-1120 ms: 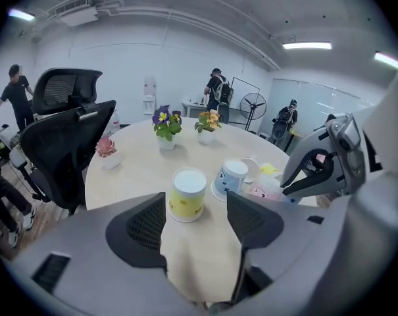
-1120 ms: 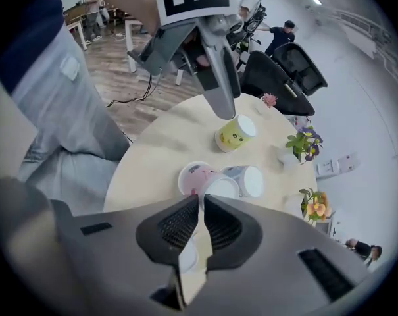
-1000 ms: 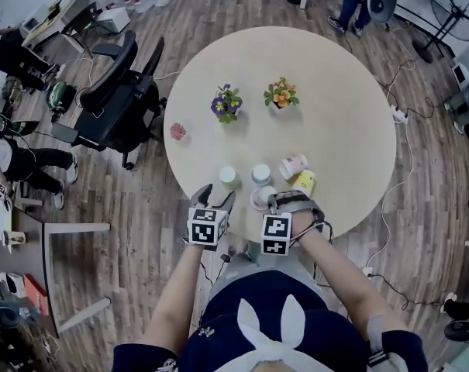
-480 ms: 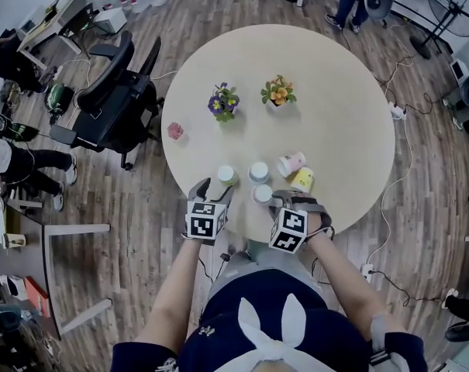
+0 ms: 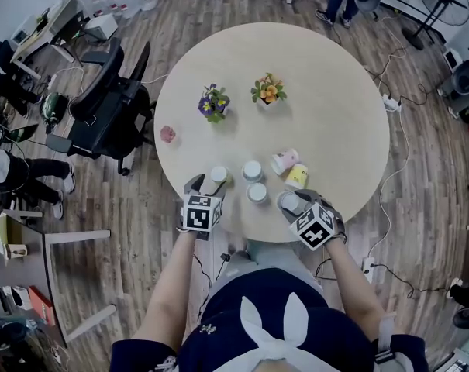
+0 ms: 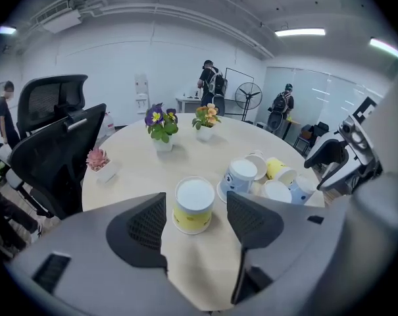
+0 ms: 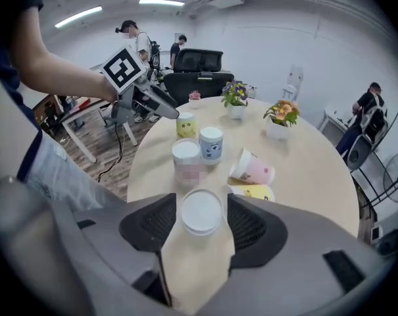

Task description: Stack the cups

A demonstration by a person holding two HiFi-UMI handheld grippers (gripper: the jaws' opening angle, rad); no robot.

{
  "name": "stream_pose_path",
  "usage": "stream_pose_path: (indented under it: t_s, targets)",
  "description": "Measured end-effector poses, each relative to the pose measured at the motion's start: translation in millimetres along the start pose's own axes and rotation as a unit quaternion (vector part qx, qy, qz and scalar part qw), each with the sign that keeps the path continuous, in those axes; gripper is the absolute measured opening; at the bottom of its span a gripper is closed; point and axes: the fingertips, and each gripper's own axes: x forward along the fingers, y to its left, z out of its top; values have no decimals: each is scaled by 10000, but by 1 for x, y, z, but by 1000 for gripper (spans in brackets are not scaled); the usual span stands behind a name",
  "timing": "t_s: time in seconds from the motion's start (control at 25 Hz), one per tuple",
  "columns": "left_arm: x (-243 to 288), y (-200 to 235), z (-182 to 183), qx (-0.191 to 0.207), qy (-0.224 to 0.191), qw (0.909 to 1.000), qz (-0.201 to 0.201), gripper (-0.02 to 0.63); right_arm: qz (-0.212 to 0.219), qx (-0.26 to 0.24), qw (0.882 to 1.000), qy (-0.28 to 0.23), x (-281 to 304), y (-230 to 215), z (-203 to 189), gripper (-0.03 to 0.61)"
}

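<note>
The left gripper (image 6: 196, 199) is open, with an upturned yellow cup (image 6: 193, 210) at its jaw tips, low in the frame centre on the smooth tabletop (image 6: 139, 166). The right gripper (image 7: 202, 206) has just been opening, and a white-bottomed cup (image 7: 201, 216) stands loose between its jaws. The cups look like light, thin paper that crushes easily, so I would hold the tapered wall gently.

No word, brand or number can be read anywhere. The only signs are 2 black-and-white square code patterns: a left marker (image 5: 200, 213) on the cube of the left gripper (image 5: 207, 186) and a right marker (image 5: 315, 226) on the cube of the right gripper (image 5: 294, 201). The blue cup (image 7: 211, 143) carries a small dark print, too small to make out.
</note>
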Motion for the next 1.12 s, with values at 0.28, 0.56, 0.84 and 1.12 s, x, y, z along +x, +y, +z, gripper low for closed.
stream_pose_path:
  t_s: [0.28,0.56,0.84,1.12]
  targets:
    - [13,1,2,166,197,9997,43,285,-26,364,9991,201,1,7,-24,265]
    - [23,3,-5,297,423,9986,69,265,-118,415,9989,166,8,6,-28,238]
    - [24,2,-13,336,543,9979,100,238,-226,444,9987,129,11,0,-23,210]
    - [20,-11,-18,563,600,9965,-123,238,-327,528,9980,100,12,-7,-19,210]
